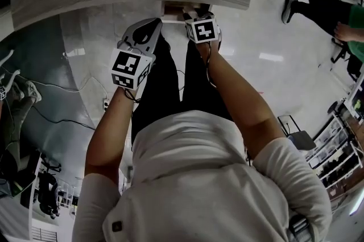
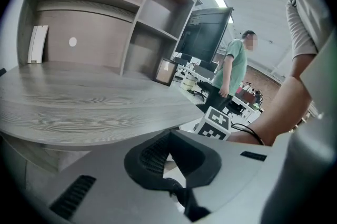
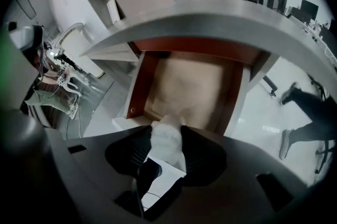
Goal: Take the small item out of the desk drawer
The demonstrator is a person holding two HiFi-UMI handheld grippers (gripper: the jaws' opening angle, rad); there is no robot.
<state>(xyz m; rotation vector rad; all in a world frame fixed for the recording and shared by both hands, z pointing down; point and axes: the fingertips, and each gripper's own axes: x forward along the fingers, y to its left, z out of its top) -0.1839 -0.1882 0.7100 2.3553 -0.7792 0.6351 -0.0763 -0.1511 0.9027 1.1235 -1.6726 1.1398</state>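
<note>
Between the jaws of the right gripper point(image 3: 168, 125), just above the front edge of the open drawer point(image 3: 143, 86), sits the small item point(image 3: 167, 145), a white, fluffy-looking lump. The pads press on both its sides, closed only as far as its width allows. It looks light, soft and squashable, unlikely to break. A hold across its middle, as here, seems sound, though fluff may slip under a loose squeeze. The left gripper point(image 2: 169, 138) is raised beside the desk point(image 2: 95, 107), tips together, holding nothing. The item's underside is hidden by the jaws, what it is cannot be made out, and the head view hides it behind the marker cube.
</note>
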